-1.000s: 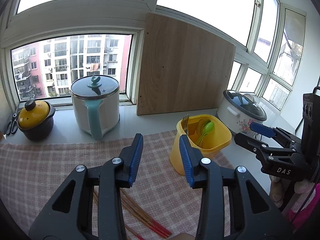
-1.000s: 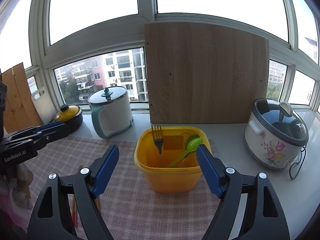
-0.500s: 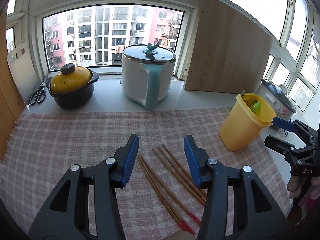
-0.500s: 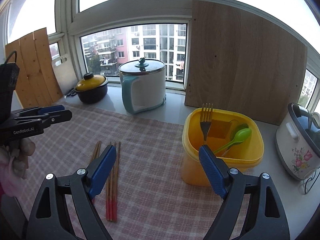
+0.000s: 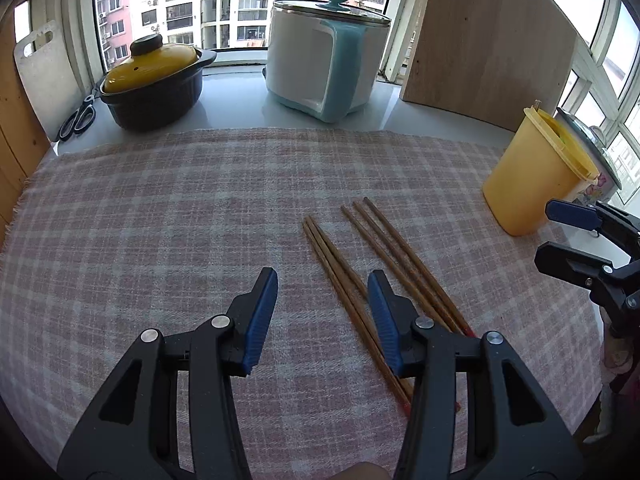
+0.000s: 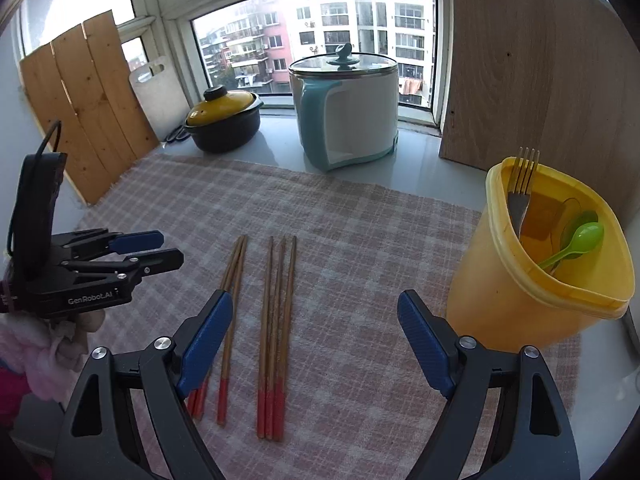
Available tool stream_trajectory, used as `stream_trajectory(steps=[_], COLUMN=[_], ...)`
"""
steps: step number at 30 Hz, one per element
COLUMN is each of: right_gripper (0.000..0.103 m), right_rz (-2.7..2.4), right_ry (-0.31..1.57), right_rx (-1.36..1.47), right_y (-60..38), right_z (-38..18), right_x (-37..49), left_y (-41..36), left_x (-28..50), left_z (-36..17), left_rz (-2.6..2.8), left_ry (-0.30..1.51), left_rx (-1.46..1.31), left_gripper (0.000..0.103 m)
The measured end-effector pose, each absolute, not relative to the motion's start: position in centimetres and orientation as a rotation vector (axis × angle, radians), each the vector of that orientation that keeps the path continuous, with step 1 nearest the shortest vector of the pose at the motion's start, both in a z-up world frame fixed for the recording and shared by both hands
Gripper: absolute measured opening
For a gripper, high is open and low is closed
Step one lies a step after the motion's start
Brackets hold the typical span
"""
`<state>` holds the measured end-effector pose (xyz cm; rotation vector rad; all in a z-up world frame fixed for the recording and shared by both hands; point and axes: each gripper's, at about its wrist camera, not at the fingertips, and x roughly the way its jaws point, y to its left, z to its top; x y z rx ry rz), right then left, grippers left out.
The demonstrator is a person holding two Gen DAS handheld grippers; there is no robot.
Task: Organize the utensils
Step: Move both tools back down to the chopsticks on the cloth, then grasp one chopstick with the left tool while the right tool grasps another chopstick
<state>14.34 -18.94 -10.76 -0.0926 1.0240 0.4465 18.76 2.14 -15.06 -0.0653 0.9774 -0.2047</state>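
The left gripper [image 5: 322, 312] hangs with its jaws apart and empty, and the chopsticks [image 5: 384, 276] lie flat on the checked cloth [image 5: 160, 208], right under its right jaw. Their long axis runs roughly along its pointing line. The right gripper [image 6: 316, 336], jaws wide and empty, stands between them and the yellow holder [image 6: 520, 300], so either could reach them.

Both wrist cameras look steeply down, from near, at the bench [image 5: 400, 112]; both see the chopsticks [image 6: 276, 336].
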Motion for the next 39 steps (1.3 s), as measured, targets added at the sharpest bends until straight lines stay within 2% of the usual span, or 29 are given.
stream_trajectory(steps=[8, 13, 15, 18, 21, 23, 25, 29, 34, 39], right_gripper=[0.084, 0.062, 0.056, 0.047, 0.043, 0.042, 0.036, 0.035, 0.029, 0.026], right_rz=[0.43, 0.409, 0.407, 0.403, 0.402, 0.403, 0.405, 0.405, 0.402, 0.397], right_ry=[1.134, 1.177, 1.192, 1.204, 1.208, 1.209, 1.213, 1.214, 1.223, 1.23], right_rx=[-0.117, -0.131, -0.13, -0.124, -0.121, -0.122, -0.122, -0.114, -0.112, -0.101], right_y=[-17.8, -17.3, -17.3, -17.4, -17.4, -17.2, -17.1, -17.0, -17.0, -17.0], right_z=[-13.8, -15.2, -15.7, -16.1, -16.2, -16.2, -16.3, -16.4, -16.5, -16.7], right_x=[14.9, 14.6, 14.6, 14.6, 14.7, 14.7, 14.8, 14.9, 15.1, 15.3], left_y=[0.6, 0.2, 0.2, 0.1, 0.0, 0.0, 0.1, 0.5, 0.0, 0.1], left_x=[18.7, 19.1, 19.3, 19.3, 19.3, 19.5, 19.7, 19.7, 20.0, 20.1], left_z=[-17.8, -18.7, -19.0, -19.3, -19.4, -19.5, -19.5, -19.4, -19.7, -20.0], left_rz=[-0.183, -0.148, -0.151, -0.147, -0.151, -0.152, -0.157, -0.168, -0.165, -0.163], left_ry=[1.038, 1.058, 1.069, 1.076, 1.078, 1.08, 1.081, 1.073, 1.078, 1.073], left_rx=[-0.035, -0.008, -0.015, -0.013, -0.014, -0.016, -0.025, -0.07, -0.034, -0.039], left_gripper=[0.048, 0.046, 0.036, 0.031, 0.026, 0.026, 0.026, 0.026, 0.026, 0.026])
